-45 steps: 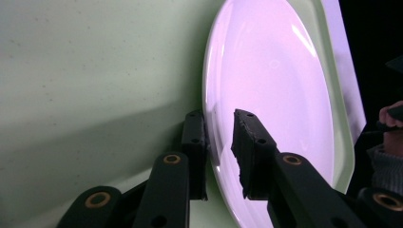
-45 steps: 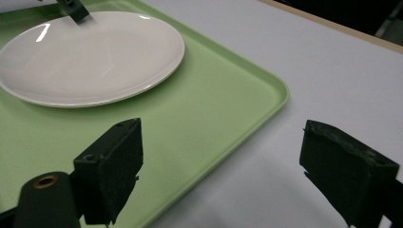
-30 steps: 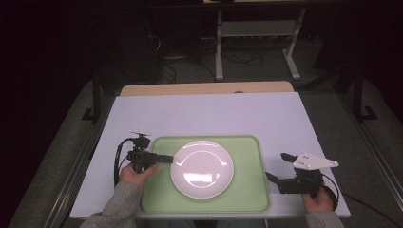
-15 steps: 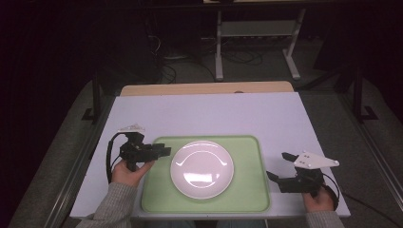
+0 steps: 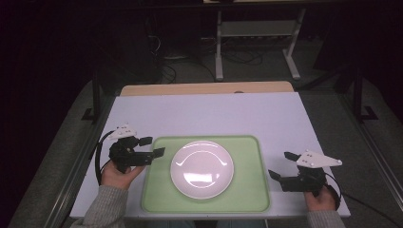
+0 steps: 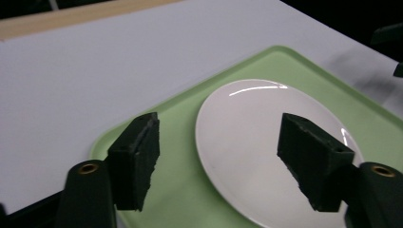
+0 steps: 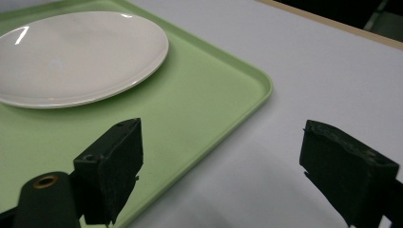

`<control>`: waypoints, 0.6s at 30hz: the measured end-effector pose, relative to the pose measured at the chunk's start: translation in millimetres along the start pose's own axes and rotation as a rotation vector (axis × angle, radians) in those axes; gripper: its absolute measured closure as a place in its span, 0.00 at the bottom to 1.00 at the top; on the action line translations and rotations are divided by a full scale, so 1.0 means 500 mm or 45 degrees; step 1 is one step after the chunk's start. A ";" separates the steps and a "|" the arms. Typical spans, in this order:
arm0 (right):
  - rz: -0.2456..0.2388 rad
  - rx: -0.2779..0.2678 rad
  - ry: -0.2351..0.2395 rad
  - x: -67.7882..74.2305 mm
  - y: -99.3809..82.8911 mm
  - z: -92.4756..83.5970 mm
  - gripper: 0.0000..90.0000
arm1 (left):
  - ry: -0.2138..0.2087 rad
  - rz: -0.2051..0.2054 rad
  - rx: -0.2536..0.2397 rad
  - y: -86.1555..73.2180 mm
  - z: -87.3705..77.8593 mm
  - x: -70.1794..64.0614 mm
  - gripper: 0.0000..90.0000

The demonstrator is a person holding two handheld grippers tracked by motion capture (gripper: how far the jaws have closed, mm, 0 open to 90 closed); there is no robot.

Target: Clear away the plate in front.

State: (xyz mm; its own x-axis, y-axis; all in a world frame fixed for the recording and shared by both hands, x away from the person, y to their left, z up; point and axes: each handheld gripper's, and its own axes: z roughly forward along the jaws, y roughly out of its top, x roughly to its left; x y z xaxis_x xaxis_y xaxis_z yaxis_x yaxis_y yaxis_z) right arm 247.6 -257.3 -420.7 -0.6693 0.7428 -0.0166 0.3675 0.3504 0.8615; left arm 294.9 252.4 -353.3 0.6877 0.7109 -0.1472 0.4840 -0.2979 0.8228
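Observation:
A white plate [image 5: 202, 167] lies in the middle of a pale green tray [image 5: 247, 190] on the white table. My left gripper [image 5: 151, 146] hovers at the tray's left edge, pointing at the plate; its jaws have just been opening and stand open with nothing between them. In the left gripper view the plate [image 6: 266, 142] and tray [image 6: 176, 190] lie below the left gripper [image 6: 218, 161]. My right gripper [image 5: 281, 166] rests off the tray's right edge, open and empty. The right gripper view shows the right gripper [image 7: 237, 171] over the tray's corner [image 7: 228, 90], with the plate [image 7: 81, 57] farther off.
The white table top [image 5: 209, 116] has free room behind the tray, ending in a wooden strip [image 5: 204, 89]. Beyond stand a metal rack [image 5: 256, 38] and cables on a dark floor. Black frame bars [image 5: 96, 90] flank the table.
My left gripper has let go of the plate's left rim, opened, and drawn back up and to the left. The right gripper has stayed put.

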 end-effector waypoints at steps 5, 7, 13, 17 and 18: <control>0.005 -0.002 -0.002 -0.002 -0.001 -0.001 0.15 | 0.022 0.073 -0.043 -0.011 -0.024 -0.002 0.26; 0.005 -0.001 -0.004 -0.003 -0.001 -0.001 0.15 | 0.020 0.093 -0.043 -0.015 -0.029 -0.003 0.23; 0.007 0.004 -0.007 -0.006 -0.003 -0.001 0.15 | 0.019 0.140 -0.044 -0.030 -0.044 -0.008 0.25; 0.012 0.003 -0.012 -0.007 -0.005 -0.003 0.15 | 0.043 0.155 -0.065 -0.042 -0.055 -0.008 0.23; 0.012 0.003 -0.012 -0.007 -0.005 -0.003 0.15 | 0.043 0.155 -0.065 -0.042 -0.055 -0.008 0.22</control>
State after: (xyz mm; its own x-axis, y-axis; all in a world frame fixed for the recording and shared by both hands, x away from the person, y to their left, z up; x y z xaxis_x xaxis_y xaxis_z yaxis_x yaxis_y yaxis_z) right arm 248.4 -261.6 -422.0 -0.6597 0.7514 -0.0128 0.3754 0.3443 0.8606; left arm 266.9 273.2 -354.8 0.7208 0.6926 -0.0269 0.3696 -0.3513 0.8602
